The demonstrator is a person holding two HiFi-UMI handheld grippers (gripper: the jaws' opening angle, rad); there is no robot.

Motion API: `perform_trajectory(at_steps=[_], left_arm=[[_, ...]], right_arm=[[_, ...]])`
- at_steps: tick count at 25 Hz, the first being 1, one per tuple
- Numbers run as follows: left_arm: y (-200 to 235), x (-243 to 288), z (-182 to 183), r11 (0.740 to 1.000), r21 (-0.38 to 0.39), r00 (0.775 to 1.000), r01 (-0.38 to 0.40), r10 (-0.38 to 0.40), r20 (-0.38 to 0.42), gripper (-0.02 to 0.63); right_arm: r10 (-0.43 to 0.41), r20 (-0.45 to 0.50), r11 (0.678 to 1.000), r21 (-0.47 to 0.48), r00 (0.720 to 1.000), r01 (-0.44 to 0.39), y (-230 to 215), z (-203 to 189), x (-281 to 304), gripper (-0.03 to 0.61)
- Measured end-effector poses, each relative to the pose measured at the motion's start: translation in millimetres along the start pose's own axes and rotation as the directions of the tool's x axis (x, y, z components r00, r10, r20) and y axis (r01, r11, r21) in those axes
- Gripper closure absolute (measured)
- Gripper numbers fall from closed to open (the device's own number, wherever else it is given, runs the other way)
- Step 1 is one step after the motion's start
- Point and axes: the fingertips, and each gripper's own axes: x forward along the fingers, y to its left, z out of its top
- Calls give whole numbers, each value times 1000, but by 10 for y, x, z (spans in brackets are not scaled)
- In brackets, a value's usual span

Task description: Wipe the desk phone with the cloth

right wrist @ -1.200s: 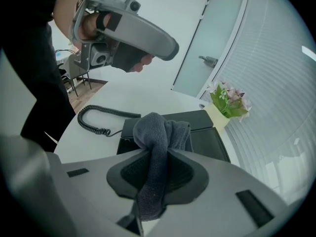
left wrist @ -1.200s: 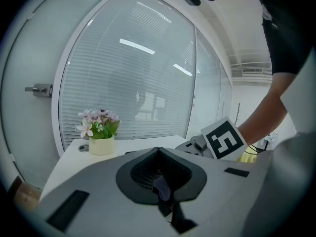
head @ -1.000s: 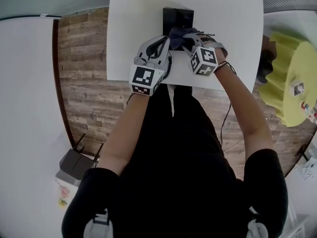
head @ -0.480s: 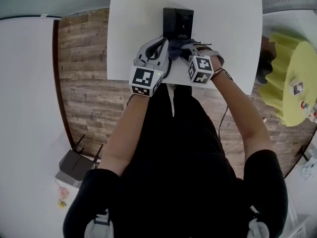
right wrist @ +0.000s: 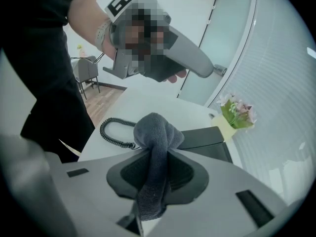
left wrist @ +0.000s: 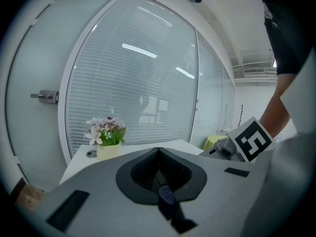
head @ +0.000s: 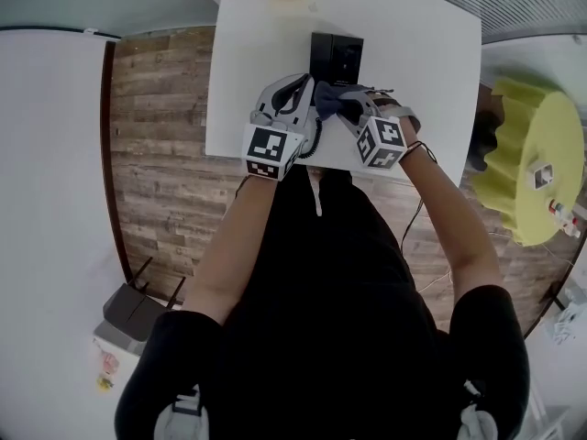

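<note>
Right gripper view — right gripper [right wrist: 156, 154] tight on cloth [right wrist: 155, 130] by desk phone [right wrist: 210, 141] — left gripper [left wrist: 158, 156], jaws together

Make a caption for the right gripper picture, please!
Right gripper pinches a grey cloth near the black desk phone.

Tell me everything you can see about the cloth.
The cloth is dark blue-grey, soft terry-like fabric, bunched into a thick fold. The right gripper has its jaws shut on it, a rounded wad sticking out beyond them. It is beside the black desk phone; contact cannot be told.
</note>
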Motion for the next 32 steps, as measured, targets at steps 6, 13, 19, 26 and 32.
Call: perform_trajectory(at_steps=[6,13,19,26,32], left_arm=[[193,9,248,999,30,1000,-16,15,22,603],[444,131,392,999,44,999,-16,14,36,603],[577,307,356,1000,17,1000,6,-7,30,603],[681,450,156,1000,6,999,29,-29,-13,603],[698,477,31,999,-11,999,43,-44,-33,603]], right_arm=[[-89,37,996,-13,995,89,-547,329,-182,483],[-165,31,985,-36,986,167,-1122,502,-46,482],[-187,-8,981,-44,982,187,-1401,431,179,482],[-168,-54,986,-25,984,167,-1485,262,428,482],[-170,-49,985,-7,984,170,-1426,254,426,482]])
